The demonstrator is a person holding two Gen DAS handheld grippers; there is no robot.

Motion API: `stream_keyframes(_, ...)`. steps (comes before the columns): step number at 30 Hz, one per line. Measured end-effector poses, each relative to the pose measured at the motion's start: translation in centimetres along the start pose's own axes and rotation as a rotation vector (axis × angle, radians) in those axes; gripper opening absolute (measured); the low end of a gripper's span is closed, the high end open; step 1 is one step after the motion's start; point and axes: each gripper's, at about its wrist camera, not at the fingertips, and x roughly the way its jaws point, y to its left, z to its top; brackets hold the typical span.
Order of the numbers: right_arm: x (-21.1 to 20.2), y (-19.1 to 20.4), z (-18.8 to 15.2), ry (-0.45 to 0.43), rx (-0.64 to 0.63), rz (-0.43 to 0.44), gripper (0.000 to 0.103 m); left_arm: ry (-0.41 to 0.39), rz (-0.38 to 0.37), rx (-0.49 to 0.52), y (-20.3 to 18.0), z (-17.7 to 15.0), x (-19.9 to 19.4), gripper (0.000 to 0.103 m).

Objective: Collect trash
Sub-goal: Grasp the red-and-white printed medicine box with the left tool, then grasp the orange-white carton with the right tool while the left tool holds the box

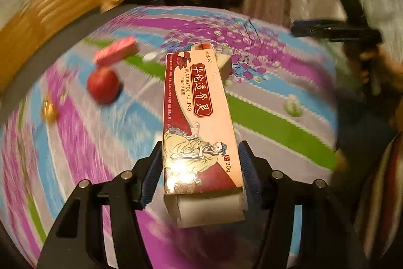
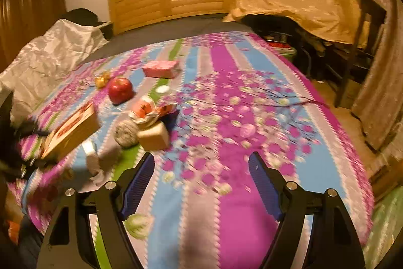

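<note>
1. Clamped between left gripper (image 1: 200, 168) jaws: long red-and-cream cardboard ointment box (image 1: 199, 117), raised above the striped floral bedspread (image 1: 277, 127).
2. Probably light, crushable; best pinched across narrow sides.
3. Spread wide, holding nothing: right gripper (image 2: 201, 183).

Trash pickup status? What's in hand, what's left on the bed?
Nothing visibly binned. In hand: left gripper clamps the ointment box; right gripper is open and holds nothing. Left on the bedspread: crumpled wrappers, pink box, small carton.
</note>
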Motion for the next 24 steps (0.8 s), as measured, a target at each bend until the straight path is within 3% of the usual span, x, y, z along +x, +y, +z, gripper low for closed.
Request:
stream_keyframes(6,4.6,1.2,3.5,0.053,0.053,0.116,0.073,-0.013,0.084,-0.219,0.8,-4.3,-1.4,0.058)
stream_keyframes(8,6.9,1.9,4.9,0.091,0.017,0.104,0.063,-0.008,0.108,-0.262,0.7,-5.1,-1.2,0.058)
stream_keyframes(10,9.2,2.2,5.9,0.135,-0.029,0.078,0.046,-0.006,0.118,-0.268,0.5,-5.5,-1.2,0.058)
stream_keyframes(15,15.4,1.6,6.3,0.28,-0.194,0.105,0.045,-0.022,0.103,-0.289,0.7,-5.7,-1.2,0.058)
stream_keyframes(19,17.8,2.2,5.4,0.346,-0.299,0.125,0.045,-0.026,0.102,-0.314,0.9,-5.8,-0.9,0.058)
stream_keyframes(23,15.0,3.5,4.8,0.324,-0.252,0.394,0.045,-0.008,0.106,-0.327,1.4,-5.8,-0.2,0.058)
stream_keyframes(24,14.2,3.5,4.9,0.301,-0.243,0.422,0.048,-0.003,0.104,-0.327,1.5,-5.8,0.0,0.058)
